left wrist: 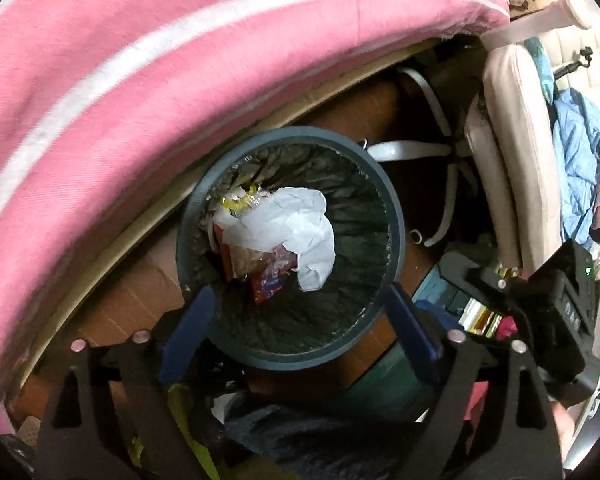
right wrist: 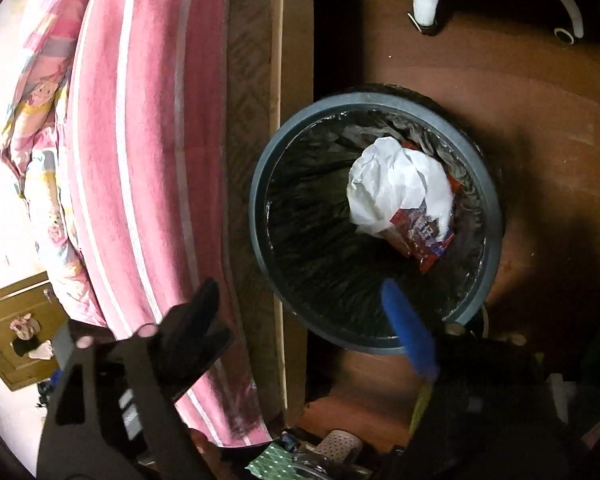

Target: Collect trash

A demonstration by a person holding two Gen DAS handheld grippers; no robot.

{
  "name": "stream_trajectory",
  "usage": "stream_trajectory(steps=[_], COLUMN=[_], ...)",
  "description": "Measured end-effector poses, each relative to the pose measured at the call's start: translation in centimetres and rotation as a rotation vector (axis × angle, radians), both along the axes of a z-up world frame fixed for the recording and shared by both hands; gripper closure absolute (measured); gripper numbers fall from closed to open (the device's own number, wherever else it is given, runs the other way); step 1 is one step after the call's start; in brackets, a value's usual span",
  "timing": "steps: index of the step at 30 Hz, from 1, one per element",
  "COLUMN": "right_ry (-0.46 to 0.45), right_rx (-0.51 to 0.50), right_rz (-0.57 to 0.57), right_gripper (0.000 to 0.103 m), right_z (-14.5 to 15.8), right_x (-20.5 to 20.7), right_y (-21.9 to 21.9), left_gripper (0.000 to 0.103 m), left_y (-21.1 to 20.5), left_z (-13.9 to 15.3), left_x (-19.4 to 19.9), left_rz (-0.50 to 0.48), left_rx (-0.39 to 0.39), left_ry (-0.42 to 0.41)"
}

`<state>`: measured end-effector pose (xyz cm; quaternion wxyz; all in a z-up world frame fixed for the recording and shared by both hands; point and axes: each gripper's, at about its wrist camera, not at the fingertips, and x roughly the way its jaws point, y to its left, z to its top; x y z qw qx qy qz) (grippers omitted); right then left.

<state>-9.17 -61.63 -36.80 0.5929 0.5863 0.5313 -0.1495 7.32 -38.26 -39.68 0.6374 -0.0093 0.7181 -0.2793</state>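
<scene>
Wrappers (left wrist: pixel 268 276) half-hidden under white bag (left wrist: pixel 296 228)

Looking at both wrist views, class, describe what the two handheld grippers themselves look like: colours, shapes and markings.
The left gripper has blue flat fingers on black triangular cut-out brackets, fastened with pale round bolt heads. The right gripper has the same black brackets and pale bolts; one finger shows bright blue, the other looks black. From the left view, the right gripper's black body carries a small green light. No sleeves or cables are clearly visible.
</scene>
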Motion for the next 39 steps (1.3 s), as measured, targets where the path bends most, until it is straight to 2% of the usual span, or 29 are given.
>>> stream_trajectory(steps=[2,4,9,13,19,22,27,31,36,39], right_ry=[0.009,-0.008,-0.110,-0.157,-0.255,-0.317,-0.401,-0.460,-0.538,-0.568], right_rx=[-0.025,-0.048,-0.091,-0.105,-0.145,-0.182,-0.194,-0.199,-0.205,-0.210], right_rz=[0.012,0.029,0.050,0.082,0.135,0.196,0.261,0.313,0.394,0.420], right_gripper=[0.010,0.009,0.006,0.006,0.006,0.006,0.006,0.006,0.006,0.006], right_z=[0.6,1.4,4.6,7.1,13.0,16.6,20.9,24.0,27.8,29.6], right_x=[0.4,0.6,0.1,0.0,0.9,1.8,2.8,3.8,5.1,5.7], right_y=[0.6,1.1,2.6,4.3,7.7,10.4,14.6,18.2,23.5,26.0], left_gripper=[0.014,0.014,0.013,0.012,0.012,0.012,0.011,0.011,0.010,0.010], left_y=[0.1,0.6,2.3,4.8,9.6,12.4,17.3,21.7,26.8,28.9], left_z=[0.6,1.3,4.1,8.0,14.4,17.2,21.6,24.6,27.7,29.1], left_x=[0.0,0.0,-0.2,-0.6,-1.0,-1.4,-1.9,-2.3,-3.0,-3.5], left_rz=[0.017,0.026,0.043,0.104,0.181,0.225,0.290,0.348,0.406,0.417], left_rx=[-0.005,-0.013,-0.043,-0.104,-0.158,-0.175,-0.169,-0.135,-0.089,-0.073], left_ry=[-0.012,-0.020,-0.061,-0.102,-0.220,-0.275,-0.371,-0.461,-0.566,-0.602])
